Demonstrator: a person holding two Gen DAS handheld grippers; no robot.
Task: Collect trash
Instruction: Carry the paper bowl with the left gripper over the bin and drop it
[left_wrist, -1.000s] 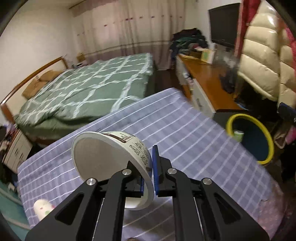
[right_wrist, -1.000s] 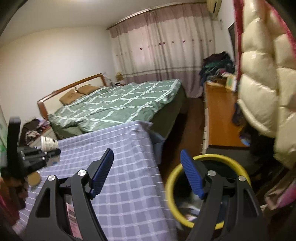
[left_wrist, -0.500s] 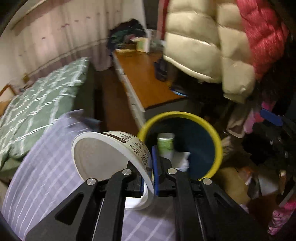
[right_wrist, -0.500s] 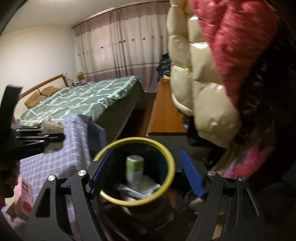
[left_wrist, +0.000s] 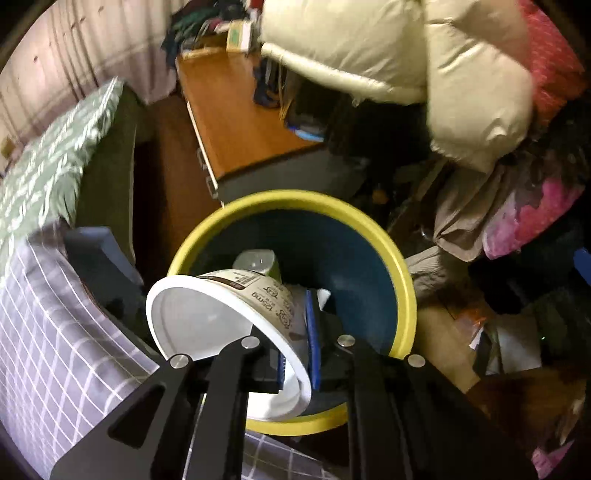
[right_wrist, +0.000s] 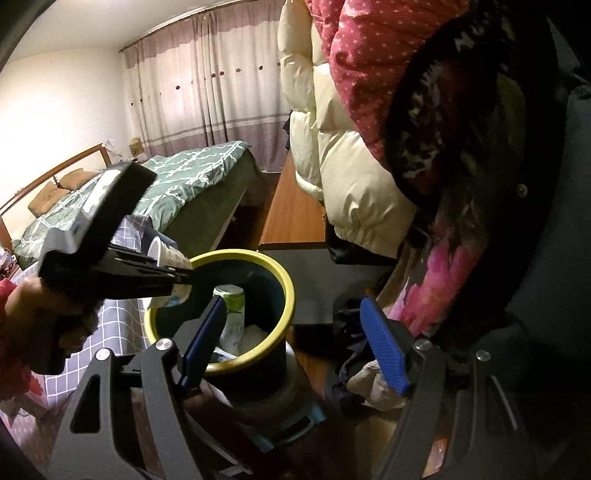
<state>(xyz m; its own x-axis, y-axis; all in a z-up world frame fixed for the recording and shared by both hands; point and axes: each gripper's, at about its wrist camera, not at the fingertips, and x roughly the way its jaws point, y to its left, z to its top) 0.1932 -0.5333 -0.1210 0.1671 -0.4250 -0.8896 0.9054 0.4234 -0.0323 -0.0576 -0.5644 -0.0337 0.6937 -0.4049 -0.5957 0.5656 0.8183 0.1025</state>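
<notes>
My left gripper (left_wrist: 297, 339) is shut on the rim of a white paper bowl (left_wrist: 207, 317) with brown print. It holds the bowl tilted over the near-left rim of the dark blue bin with a yellow rim (left_wrist: 369, 229). Inside the bin lie a green-and-white can (left_wrist: 255, 260) and white paper. In the right wrist view the left gripper (right_wrist: 110, 266) and the bowl (right_wrist: 166, 254) hang over the bin's (right_wrist: 284, 284) left edge. My right gripper (right_wrist: 291, 343) is open and empty just in front of the bin.
A table with a purple checked cloth (left_wrist: 55, 332) stands left of the bin. A wooden desk (left_wrist: 232, 122) is behind it, and a green bed (right_wrist: 184, 177) beyond. Cream (right_wrist: 351, 177) and pink jackets hang on the right. Clothes clutter the floor (left_wrist: 498, 332) at the right.
My left gripper has carried the bowl from above the table to over the bin's rim. My right gripper has swung right and closer to the bin, staying open.
</notes>
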